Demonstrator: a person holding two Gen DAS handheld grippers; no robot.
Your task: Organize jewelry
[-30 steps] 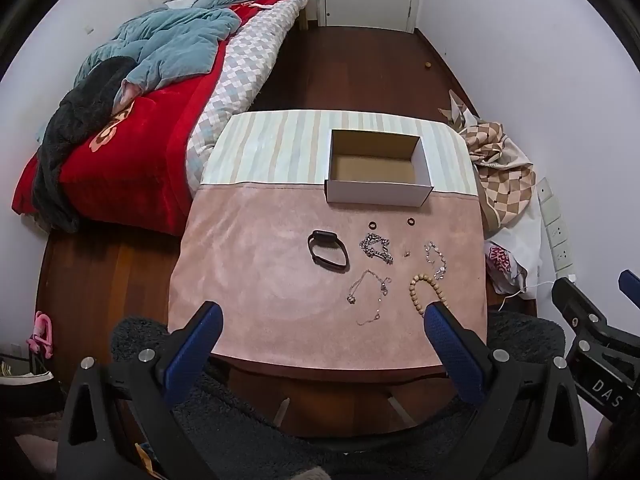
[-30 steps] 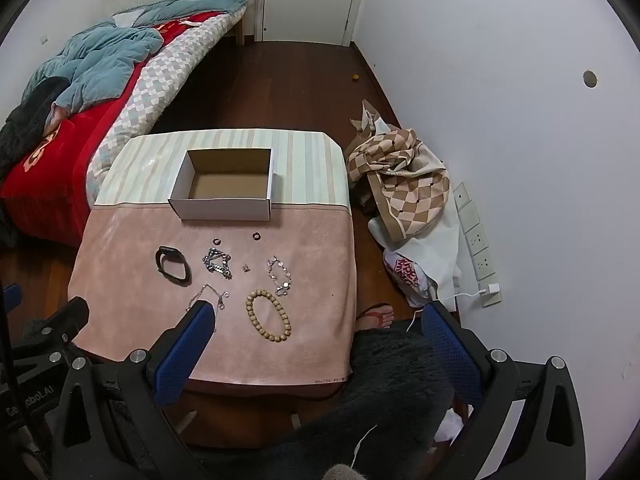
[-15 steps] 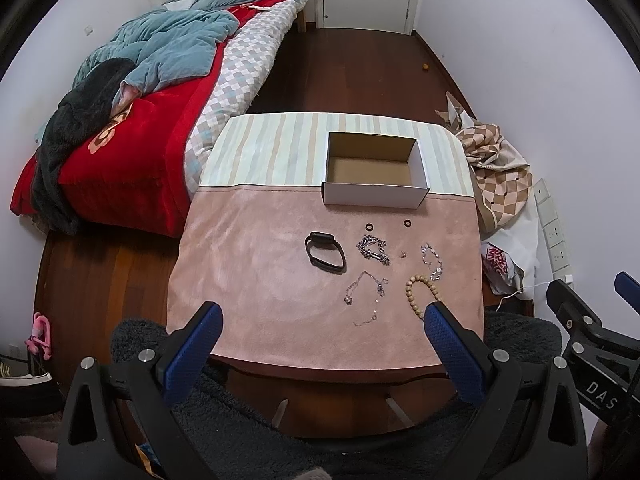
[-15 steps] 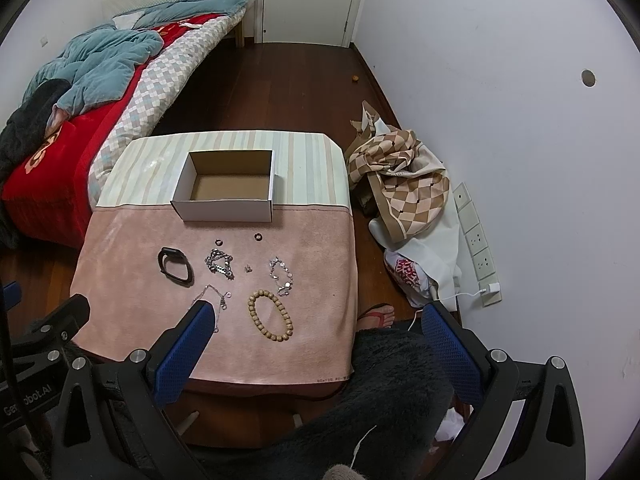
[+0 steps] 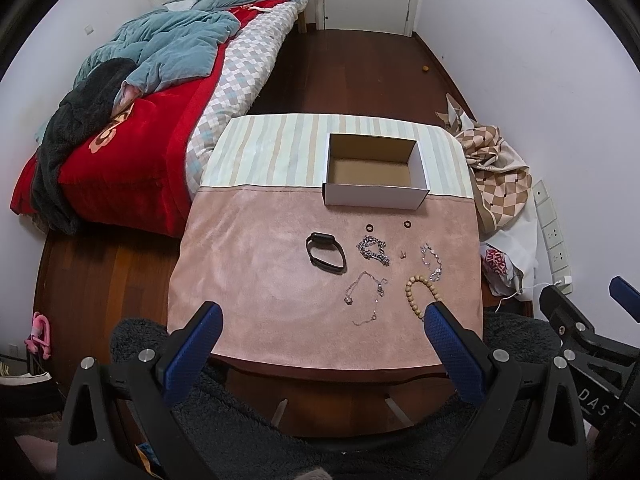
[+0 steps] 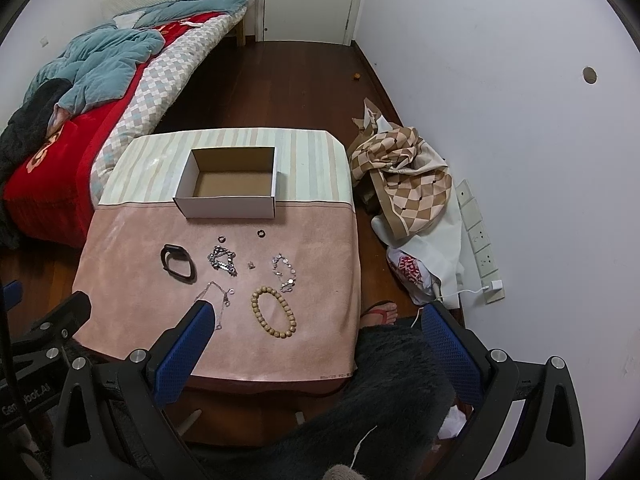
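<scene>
An empty white cardboard box (image 5: pixel 375 196) (image 6: pixel 226 207) stands open at the middle of the table. In front of it on the pink cloth (image 5: pixel 256 264) lie a black band (image 5: pixel 325 255) (image 6: pixel 178 262), a silver chain bracelet (image 5: pixel 373 250) (image 6: pixel 222 261), two small dark rings (image 5: pixel 369 227) (image 5: pixel 407 224), a tiny earring (image 5: pixel 403 255), a pearl-like bracelet (image 5: pixel 432 262) (image 6: pixel 285 271), a thin necklace (image 5: pixel 366 294) (image 6: pixel 218 300) and a wooden bead bracelet (image 5: pixel 418 292) (image 6: pixel 274 312). My left gripper (image 5: pixel 320 320) and right gripper (image 6: pixel 316 320) are open and empty, high above the table's near edge.
A bed (image 5: pixel 132 136) with a red blanket stands to the left. A checkered cloth heap (image 6: pixel 404 184) and wall sockets (image 6: pixel 480 240) are at the right wall. A foot in a sandal (image 6: pixel 380 312) shows by the table's right side.
Both grippers have risen and pulled back slightly, so the table looks a little farther away. Nothing on the table has moved.
</scene>
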